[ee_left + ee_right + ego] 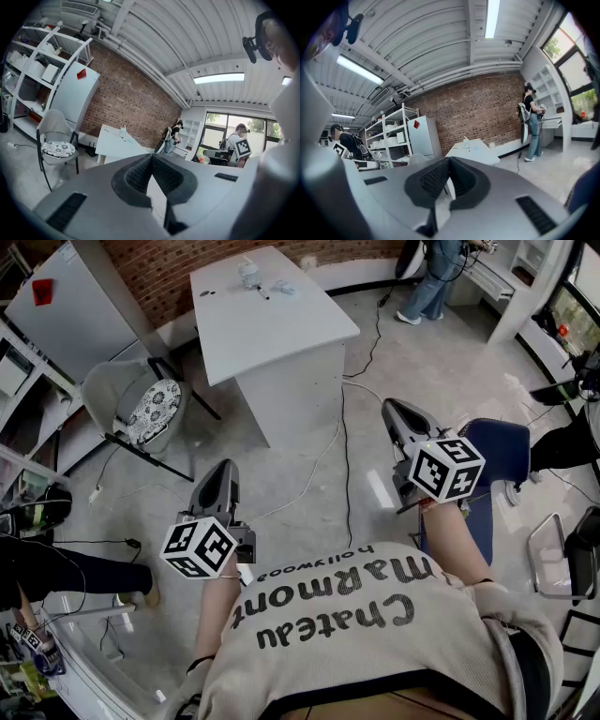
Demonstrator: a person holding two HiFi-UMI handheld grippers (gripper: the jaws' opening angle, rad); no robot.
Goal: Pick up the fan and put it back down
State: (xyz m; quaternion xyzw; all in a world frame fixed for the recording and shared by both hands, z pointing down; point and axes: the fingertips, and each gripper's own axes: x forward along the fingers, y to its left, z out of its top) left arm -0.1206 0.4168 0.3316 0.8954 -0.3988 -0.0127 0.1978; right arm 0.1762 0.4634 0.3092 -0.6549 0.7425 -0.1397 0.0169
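Observation:
The fan (248, 273) is a small white object standing at the far end of the white table (281, 334), with a few small items beside it. It also shows as a small shape on the table in the left gripper view (123, 132) and in the right gripper view (465, 139). I stand well back from the table. My left gripper (223, 474) is held low at the left, shut and empty, its pads meeting (151, 158). My right gripper (394, 411) is at the right, also shut with nothing between its pads (449, 161). Both point roughly level toward the table.
A grey chair with a patterned cushion (150, 409) stands left of the table. Cables (345, 456) trail over the floor in front of it. A blue seat (497, 451) is beside my right gripper. A white cabinet (70, 306) and shelves line the left; a person (431, 277) stands far right.

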